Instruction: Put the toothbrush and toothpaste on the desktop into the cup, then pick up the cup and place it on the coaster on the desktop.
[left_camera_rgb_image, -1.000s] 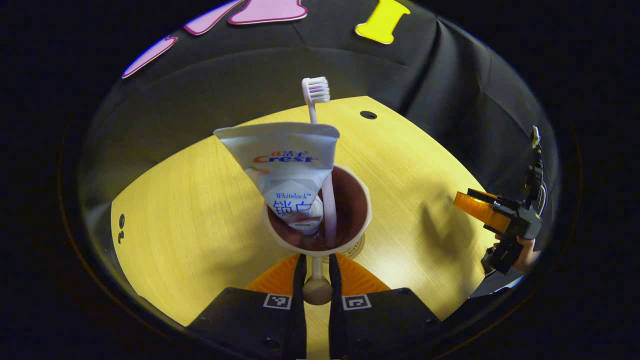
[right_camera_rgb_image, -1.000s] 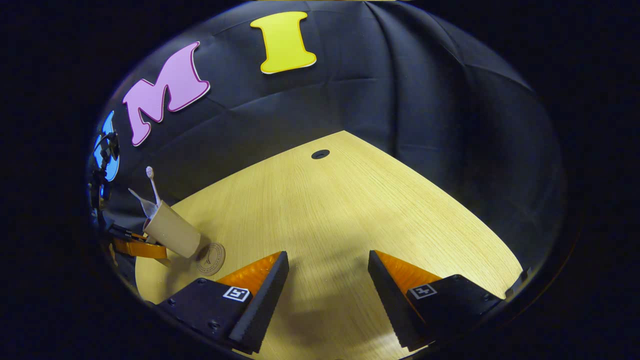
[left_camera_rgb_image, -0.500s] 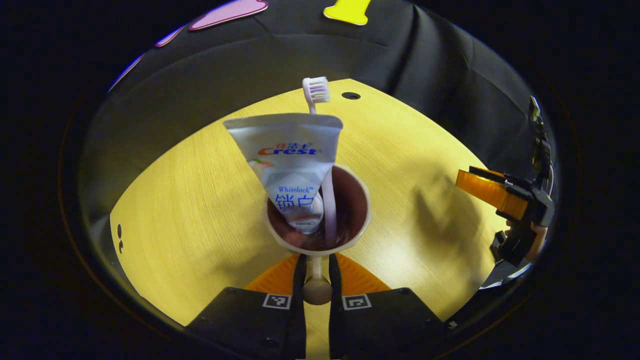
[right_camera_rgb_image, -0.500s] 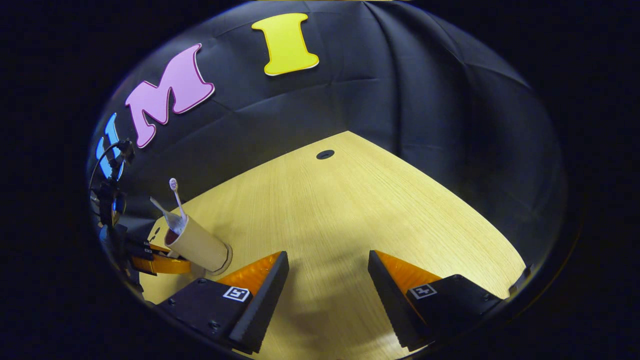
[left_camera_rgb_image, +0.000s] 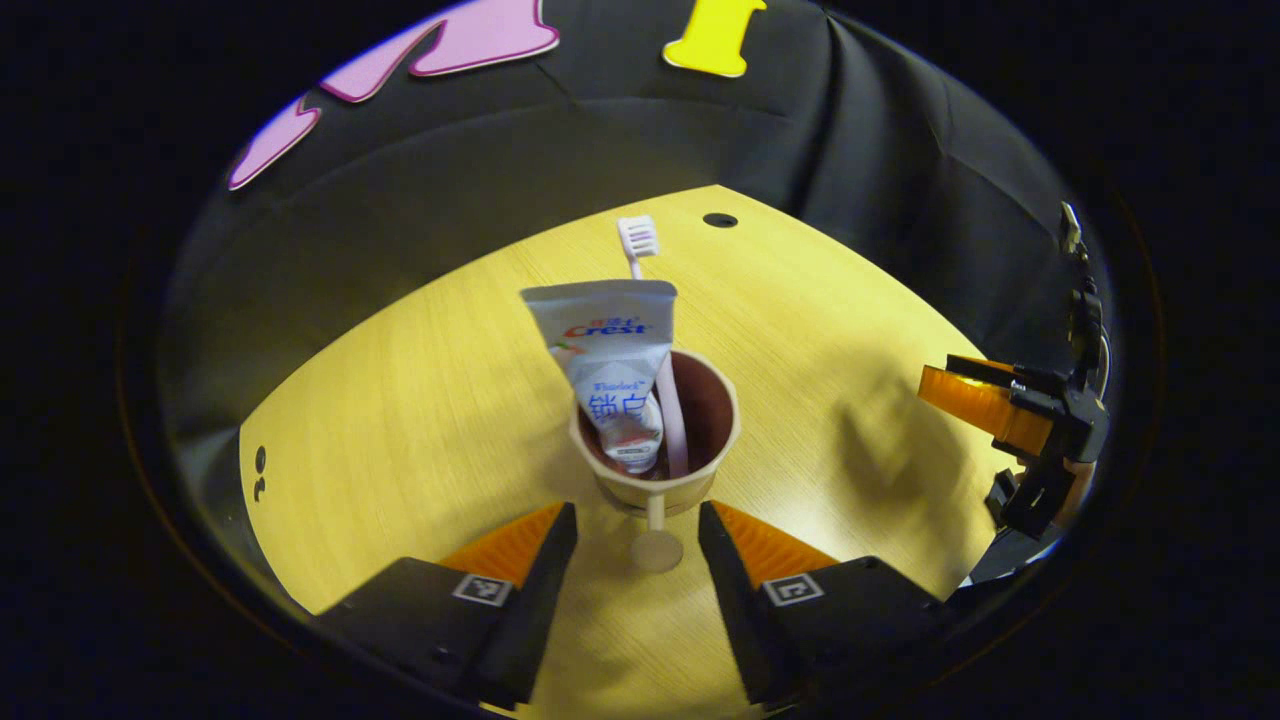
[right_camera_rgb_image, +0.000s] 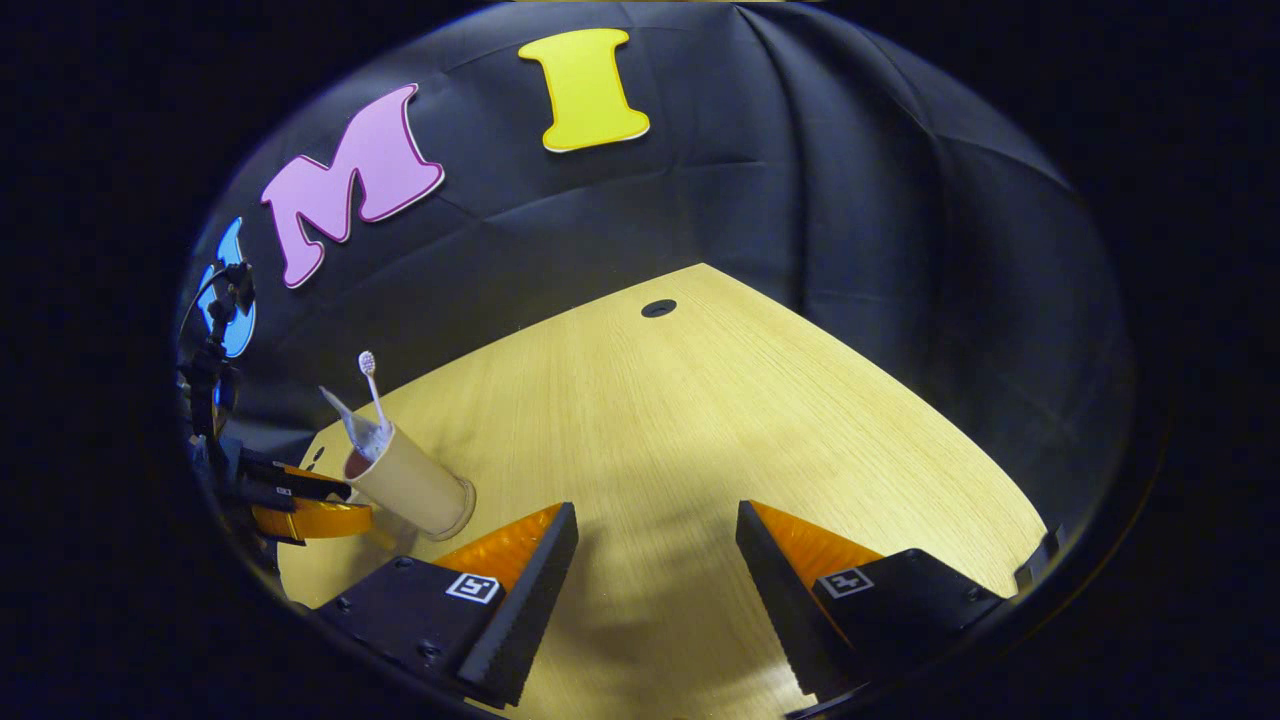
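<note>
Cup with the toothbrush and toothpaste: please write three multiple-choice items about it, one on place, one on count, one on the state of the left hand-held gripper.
1. Where does the cup stand?
A. on the desktop
B. in the air
C. on a shelf

2. How many things stick out of the cup?
A. none
B. two
C. four

3. How is the left hand-held gripper?
A. shut on the cup
B. shut on the toothbrush
C. open

A: its base rests on the wood.
B: toothbrush and toothpaste.
C: both fingers stand apart from the handle.
</note>
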